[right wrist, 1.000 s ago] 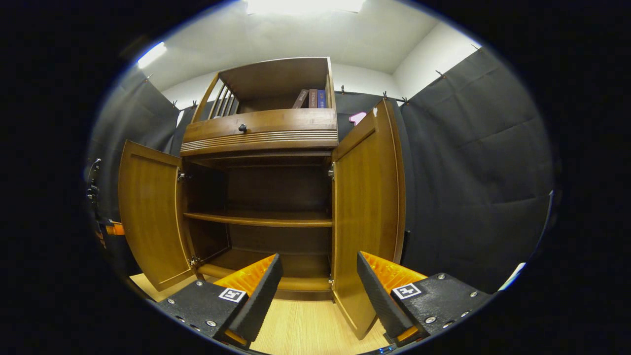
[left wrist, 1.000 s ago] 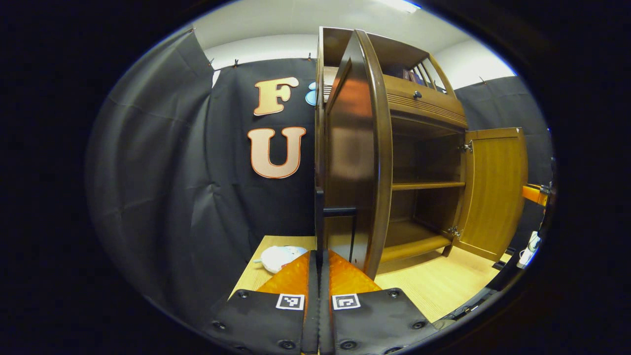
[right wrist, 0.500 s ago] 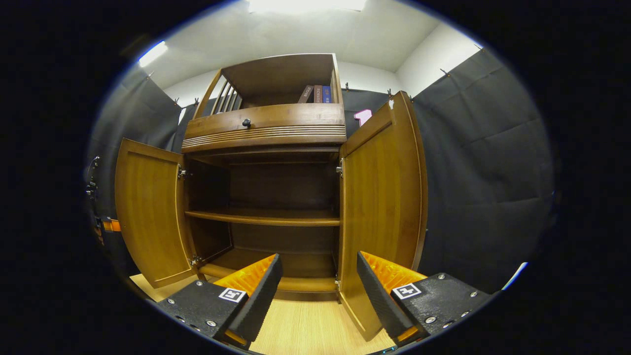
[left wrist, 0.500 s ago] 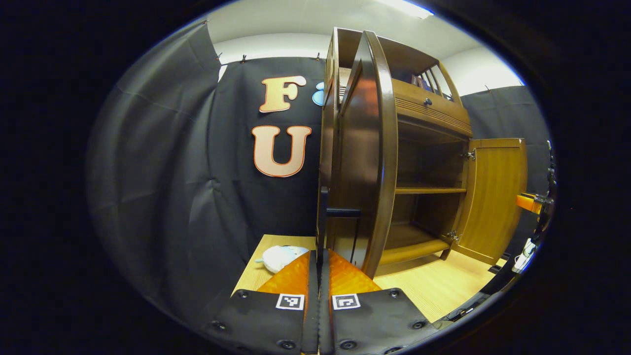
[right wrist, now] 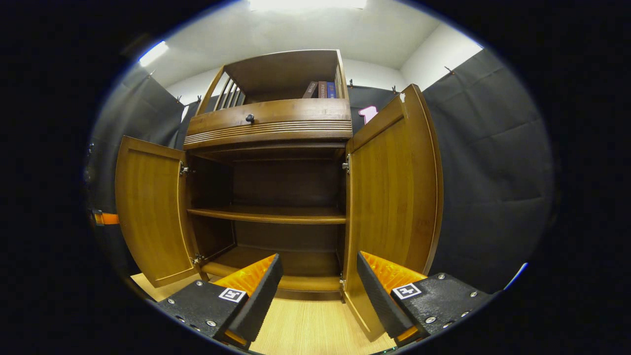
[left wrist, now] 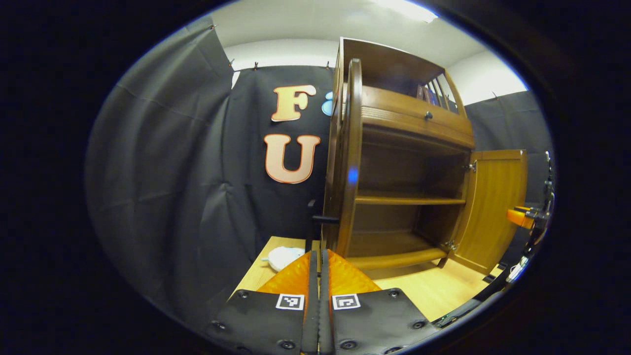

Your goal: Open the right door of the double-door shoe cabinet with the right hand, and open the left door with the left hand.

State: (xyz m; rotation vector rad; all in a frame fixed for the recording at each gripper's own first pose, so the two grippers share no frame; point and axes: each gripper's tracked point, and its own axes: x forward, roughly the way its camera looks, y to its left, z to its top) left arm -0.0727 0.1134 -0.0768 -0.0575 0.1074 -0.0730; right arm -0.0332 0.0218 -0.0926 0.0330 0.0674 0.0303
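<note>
While my left gripper (left wrist: 318, 261) is pinched on the dark handle (left wrist: 320, 231) of the left door (left wrist: 349, 162), which I see edge-on and swung well out from the cabinet (right wrist: 276, 148), I judge the step nearly done: I should follow the hinge arc, pull evenly, not twist the thin handle, and let go only once the door rests. Both shelves (right wrist: 268, 214) lie bare. Further right, the right door (right wrist: 389, 197) stands wide, and my right gripper (right wrist: 315, 291) hangs spread and empty just before it; I would hold it clear.
</note>
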